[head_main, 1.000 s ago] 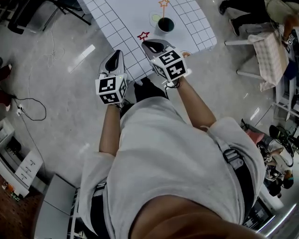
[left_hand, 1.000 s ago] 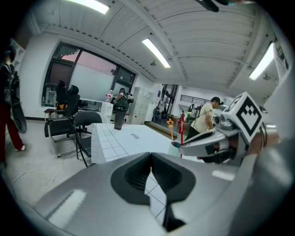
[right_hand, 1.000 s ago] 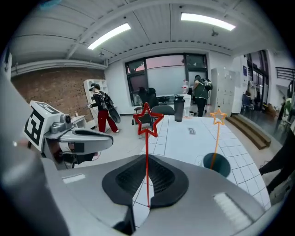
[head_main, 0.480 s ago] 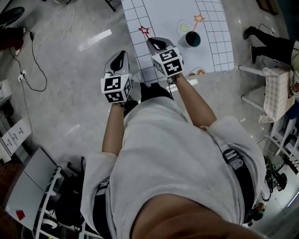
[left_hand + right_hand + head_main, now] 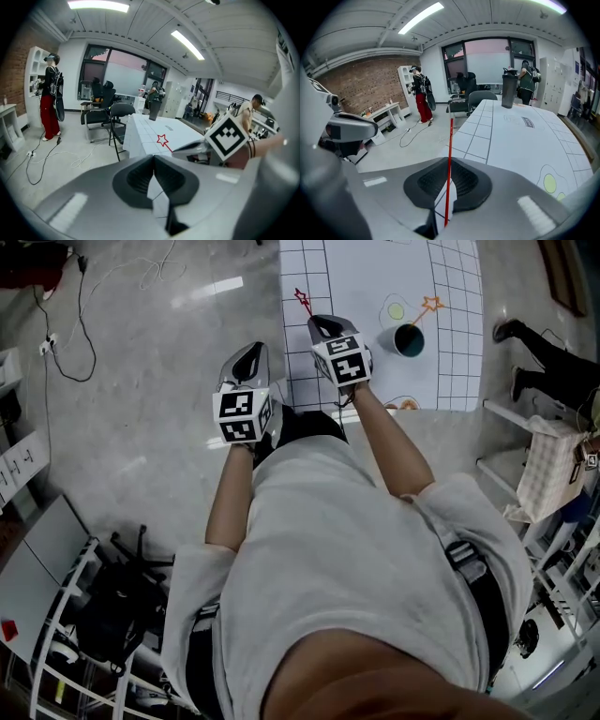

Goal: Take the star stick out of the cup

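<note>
The right gripper (image 5: pixel 449 161) clamps the red star stick (image 5: pixel 303 302) well left of the cup (image 5: pixel 408 339) (an orange star stick (image 5: pixel 431 306) leans in it), while the left gripper (image 5: pixel 153 157), farther left of the cup, is closed on nothing.

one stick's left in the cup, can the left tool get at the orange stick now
Probably not straight away: the left tool hangs shut off the table edge, and the right tool, holding the red stick, sits between it and the cup with the orange stick.
</note>
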Available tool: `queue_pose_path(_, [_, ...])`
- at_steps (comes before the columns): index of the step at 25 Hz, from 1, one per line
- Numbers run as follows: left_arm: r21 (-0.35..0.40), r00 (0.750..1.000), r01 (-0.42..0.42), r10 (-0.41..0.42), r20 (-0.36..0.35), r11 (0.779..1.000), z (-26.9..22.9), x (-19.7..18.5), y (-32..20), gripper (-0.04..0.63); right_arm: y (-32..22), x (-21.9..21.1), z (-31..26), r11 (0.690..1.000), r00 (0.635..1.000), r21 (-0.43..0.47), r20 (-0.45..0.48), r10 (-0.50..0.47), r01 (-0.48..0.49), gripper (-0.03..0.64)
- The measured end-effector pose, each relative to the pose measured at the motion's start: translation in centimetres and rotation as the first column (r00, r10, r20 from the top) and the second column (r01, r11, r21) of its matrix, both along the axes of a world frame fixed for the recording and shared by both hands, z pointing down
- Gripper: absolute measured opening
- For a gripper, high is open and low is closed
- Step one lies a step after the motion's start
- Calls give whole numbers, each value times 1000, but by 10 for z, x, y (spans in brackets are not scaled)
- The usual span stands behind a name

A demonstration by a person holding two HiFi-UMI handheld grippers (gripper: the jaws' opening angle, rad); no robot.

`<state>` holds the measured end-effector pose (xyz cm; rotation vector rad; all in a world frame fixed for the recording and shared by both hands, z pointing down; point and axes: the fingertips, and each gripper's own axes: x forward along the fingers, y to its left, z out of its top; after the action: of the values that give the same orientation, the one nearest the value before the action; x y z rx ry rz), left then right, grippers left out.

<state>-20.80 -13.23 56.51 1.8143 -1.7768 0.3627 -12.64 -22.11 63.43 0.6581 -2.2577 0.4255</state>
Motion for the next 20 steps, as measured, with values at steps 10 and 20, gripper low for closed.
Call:
queue_pose_path(10, [-38, 1000, -20, 20, -5, 999, 11, 10, 4, 3, -7, 6, 32, 1000, 999, -8, -52, 7, -8, 20])
queue_pose_path(20, [-1, 994, -111, 111, -2, 994, -3, 18, 0, 3, 1, 11, 4, 997, 997, 41, 15, 70, -71, 67])
